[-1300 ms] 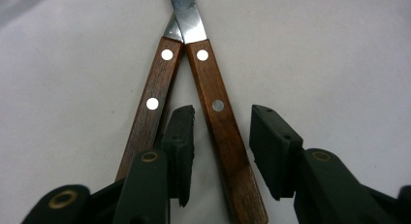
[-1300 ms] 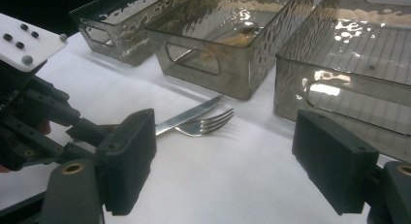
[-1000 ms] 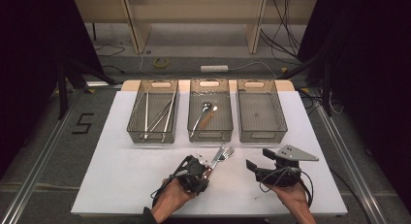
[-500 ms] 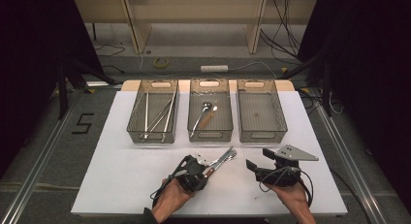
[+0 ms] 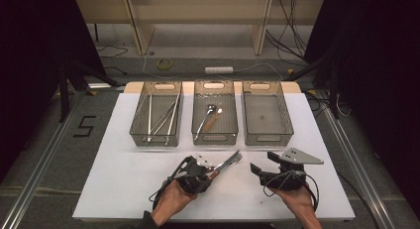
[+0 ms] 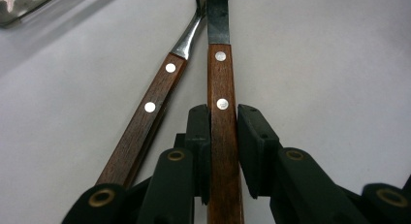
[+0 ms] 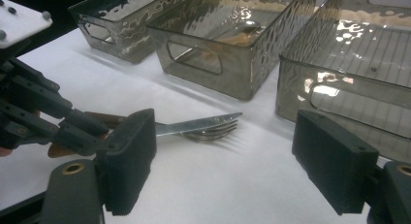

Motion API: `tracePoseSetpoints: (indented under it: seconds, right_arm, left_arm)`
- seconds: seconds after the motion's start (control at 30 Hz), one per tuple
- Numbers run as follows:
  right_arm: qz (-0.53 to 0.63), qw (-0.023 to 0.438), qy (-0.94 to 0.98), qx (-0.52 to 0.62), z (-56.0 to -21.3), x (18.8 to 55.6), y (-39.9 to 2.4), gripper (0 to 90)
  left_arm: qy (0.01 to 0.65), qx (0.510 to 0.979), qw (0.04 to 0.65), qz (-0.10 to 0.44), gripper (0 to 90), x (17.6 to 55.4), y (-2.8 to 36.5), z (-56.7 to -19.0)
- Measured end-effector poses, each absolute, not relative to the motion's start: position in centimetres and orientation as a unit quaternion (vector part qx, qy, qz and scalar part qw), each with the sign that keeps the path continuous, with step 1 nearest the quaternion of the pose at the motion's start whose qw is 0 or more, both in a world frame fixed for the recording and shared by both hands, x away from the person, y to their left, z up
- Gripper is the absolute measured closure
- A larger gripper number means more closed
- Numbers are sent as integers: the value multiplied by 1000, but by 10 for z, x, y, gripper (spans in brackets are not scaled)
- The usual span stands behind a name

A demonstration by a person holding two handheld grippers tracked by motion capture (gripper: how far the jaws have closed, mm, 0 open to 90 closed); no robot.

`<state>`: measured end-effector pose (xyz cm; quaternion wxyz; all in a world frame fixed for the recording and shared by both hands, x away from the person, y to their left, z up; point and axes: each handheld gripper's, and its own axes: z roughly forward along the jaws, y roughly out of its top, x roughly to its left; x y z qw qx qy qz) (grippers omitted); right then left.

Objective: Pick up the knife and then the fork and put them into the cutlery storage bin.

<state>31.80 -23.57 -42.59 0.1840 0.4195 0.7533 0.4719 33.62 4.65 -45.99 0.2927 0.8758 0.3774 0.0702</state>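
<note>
We found the left gripper (image 5: 210,170) low over the white table (image 5: 124,184), near its front edge, with its pads pressed against both sides of a knife (image 6: 221,103) by the wooden, riveted handle. Its jaws had just been closing, with that handle between them. In the left gripper view the handle ran straight up between the two black pads, and the blade continued past the top of the frame. A fork (image 6: 160,95) with a matching wooden handle lay just beside the knife, on its left in that view, slanted so that its neck met the blade farther out.

In the right gripper view the serrated blade (image 7: 198,124) sat just above the fork tines (image 7: 215,132), and both cast a shadow on the table. We could not tell whether knife and fork touched.

The right gripper (image 5: 257,170) rested in the person's right hand (image 5: 297,201), near the front edge, right of the knife and fork and apart from them. Its jaws were spread wide with nothing between them.

Three clear bins stood in a row behind. The left bin (image 5: 138,132) held long metal utensils, the middle bin (image 5: 197,132) a spoon (image 5: 208,115) and a wooden-handled piece; the right bin (image 5: 287,132) stood nearest the right gripper.
</note>
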Motion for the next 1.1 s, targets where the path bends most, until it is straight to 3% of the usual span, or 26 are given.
tracePoseSetpoints:
  seconds: [1.1]
  right_arm:
    - [474, 187, 747, 426, -425, 318, -240, 250]
  left_arm:
    - [358, 854, 371, 74, 753, 344, 49, -418]
